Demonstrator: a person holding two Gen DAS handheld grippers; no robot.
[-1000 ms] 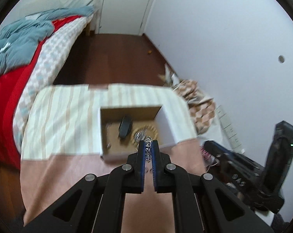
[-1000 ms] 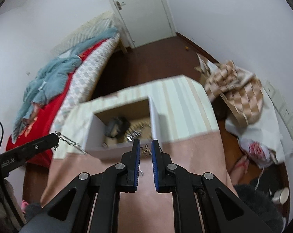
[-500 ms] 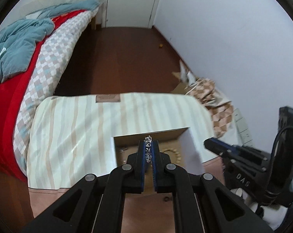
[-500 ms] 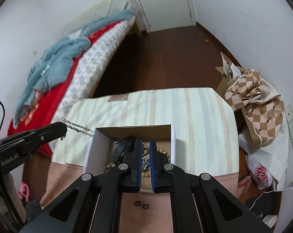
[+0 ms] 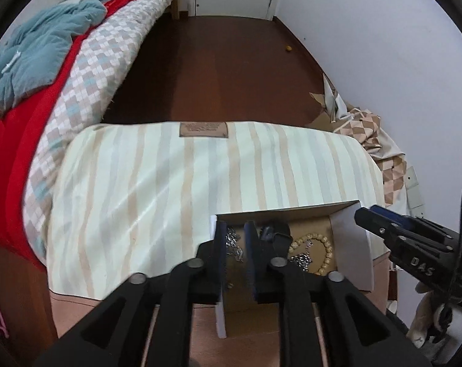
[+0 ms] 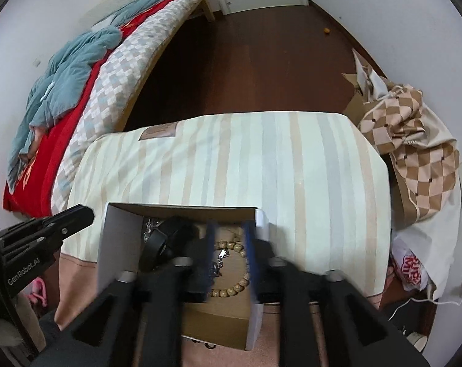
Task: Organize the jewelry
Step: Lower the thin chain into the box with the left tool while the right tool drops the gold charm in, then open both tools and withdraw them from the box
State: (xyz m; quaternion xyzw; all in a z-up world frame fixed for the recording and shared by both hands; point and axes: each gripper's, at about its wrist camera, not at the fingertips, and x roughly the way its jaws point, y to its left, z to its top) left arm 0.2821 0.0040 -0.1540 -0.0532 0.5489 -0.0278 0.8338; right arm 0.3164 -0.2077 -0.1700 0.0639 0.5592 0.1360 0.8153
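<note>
An open white box (image 5: 350, 238) with a cardboard floor stands on the striped cloth (image 5: 169, 183). It holds a wooden bead bracelet (image 5: 315, 253), a black strap-like item (image 5: 276, 234) and silver pieces. My left gripper (image 5: 234, 229) hangs over the box's left side with its jaws opening. A silver chain (image 5: 234, 246) lies loose between and below the fingers. My right gripper (image 6: 228, 229) is over the same box (image 6: 120, 238), jaws opening too, above the bead bracelet (image 6: 231, 290). A small silver piece (image 6: 221, 255) drops beside its left finger.
A bed with a red blanket (image 5: 16, 153) and teal clothing (image 5: 41, 58) lies to the left. Checked fabric (image 6: 414, 153) is piled by the wall at the right. Dark wooden floor (image 5: 215, 76) stretches beyond the table to a white door.
Both grippers came forward and down over the box. Both were shut, the left on the silver chain, the right on a small silver piece. Now both jaws stand apart and the pieces are loose.
</note>
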